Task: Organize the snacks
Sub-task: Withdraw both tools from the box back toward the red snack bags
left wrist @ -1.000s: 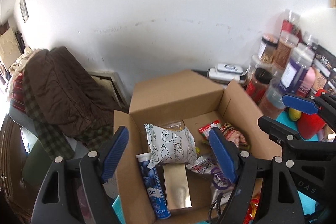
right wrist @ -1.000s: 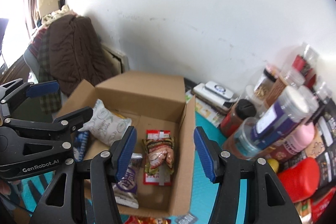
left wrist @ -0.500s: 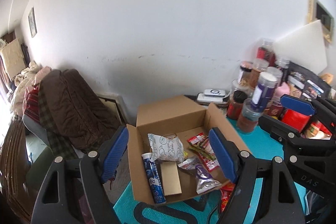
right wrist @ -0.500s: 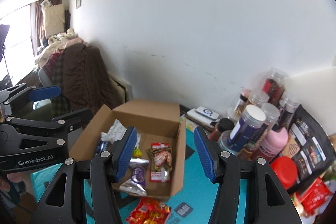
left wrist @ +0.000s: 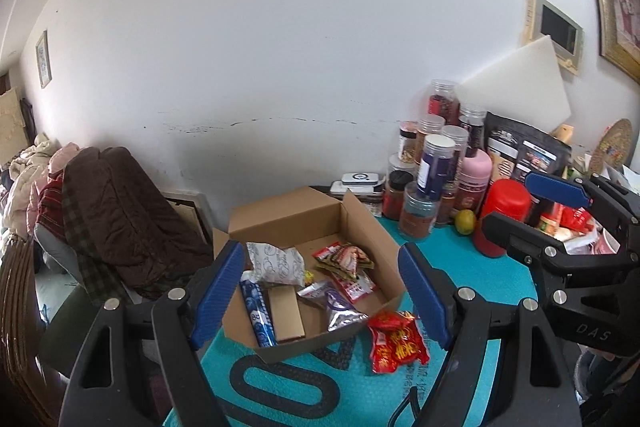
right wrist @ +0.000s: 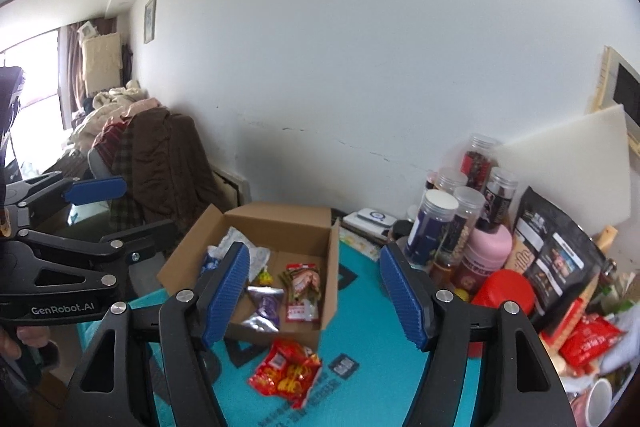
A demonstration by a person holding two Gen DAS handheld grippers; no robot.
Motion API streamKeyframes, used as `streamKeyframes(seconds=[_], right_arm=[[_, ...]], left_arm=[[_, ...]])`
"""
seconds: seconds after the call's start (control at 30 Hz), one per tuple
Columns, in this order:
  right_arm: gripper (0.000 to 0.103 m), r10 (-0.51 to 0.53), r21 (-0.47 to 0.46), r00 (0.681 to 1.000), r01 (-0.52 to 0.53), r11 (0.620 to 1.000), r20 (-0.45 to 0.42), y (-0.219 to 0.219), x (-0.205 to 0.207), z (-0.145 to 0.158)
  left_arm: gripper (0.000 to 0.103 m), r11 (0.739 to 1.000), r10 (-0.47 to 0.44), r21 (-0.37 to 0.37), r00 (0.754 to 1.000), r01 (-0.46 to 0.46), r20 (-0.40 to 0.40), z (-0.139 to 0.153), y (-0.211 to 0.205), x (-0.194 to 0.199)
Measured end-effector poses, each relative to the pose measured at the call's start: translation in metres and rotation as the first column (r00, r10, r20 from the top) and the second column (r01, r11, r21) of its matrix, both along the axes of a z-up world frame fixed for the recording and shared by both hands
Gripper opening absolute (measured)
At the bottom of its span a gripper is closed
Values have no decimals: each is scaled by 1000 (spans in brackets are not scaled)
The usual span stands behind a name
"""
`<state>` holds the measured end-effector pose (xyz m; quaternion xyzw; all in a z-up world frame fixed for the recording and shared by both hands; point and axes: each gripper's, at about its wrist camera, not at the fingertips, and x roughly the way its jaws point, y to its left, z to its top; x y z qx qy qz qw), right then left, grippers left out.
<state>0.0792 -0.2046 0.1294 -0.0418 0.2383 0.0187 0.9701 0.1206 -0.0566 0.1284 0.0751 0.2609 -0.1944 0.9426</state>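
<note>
Both my claws hang empty: my left gripper (left wrist: 322,293) gapes wide, my right gripper (right wrist: 314,293) has just been opening. Jars (left wrist: 434,167) crowd the table's (left wrist: 472,267) back edge beside the cardboard box (left wrist: 288,219); a red snack packet (right wrist: 286,373) lies before it.

Colour-wise it's pretty loud here. The open cardboard box (left wrist: 360,223) is plain brown, sitting on a teal mat (left wrist: 472,267) with big black lettering. Inside: a white crinkly pouch (left wrist: 276,261) with a grey printed pattern, a blue tube (left wrist: 256,311) with white print, a plain tan carton (left wrist: 285,311), a silver-and-purple wrapper (left wrist: 340,309). Just outside lies a red packet (right wrist: 286,373) with yellow print. Both grippers are black with blue pads (right wrist: 226,293). White wall, dark brown quilted coat (left wrist: 120,211) over green plaid.
</note>
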Motion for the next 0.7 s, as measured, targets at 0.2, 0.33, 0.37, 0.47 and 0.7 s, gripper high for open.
streamKeyframes(seconds=[0.2, 0.33, 0.37, 0.47, 0.7], right_arm=[[76, -18, 18, 1000, 18, 1000, 7, -5, -29, -7], [76, -22, 27, 1000, 22, 999, 9, -10, -42, -16], [76, -22, 36, 1000, 22, 999, 4, -12, -45, -19], [76, -36, 46, 999, 36, 998, -8, -15, -52, -30], [76, -63, 59, 997, 66, 996, -42, -21, -65, -56]], left_arm=[[79, 999, -37, -13, 999, 37, 3, -7, -5, -19], [79, 997, -70, -22, 997, 70, -21, -17, -10, -30], [79, 997, -76, -23, 997, 76, -24, -19, -11, -33], [79, 995, -95, -14, 995, 95, -25, -27, -14, -41], [79, 992, -129, -2, 991, 129, -46, -52, -25, -56]])
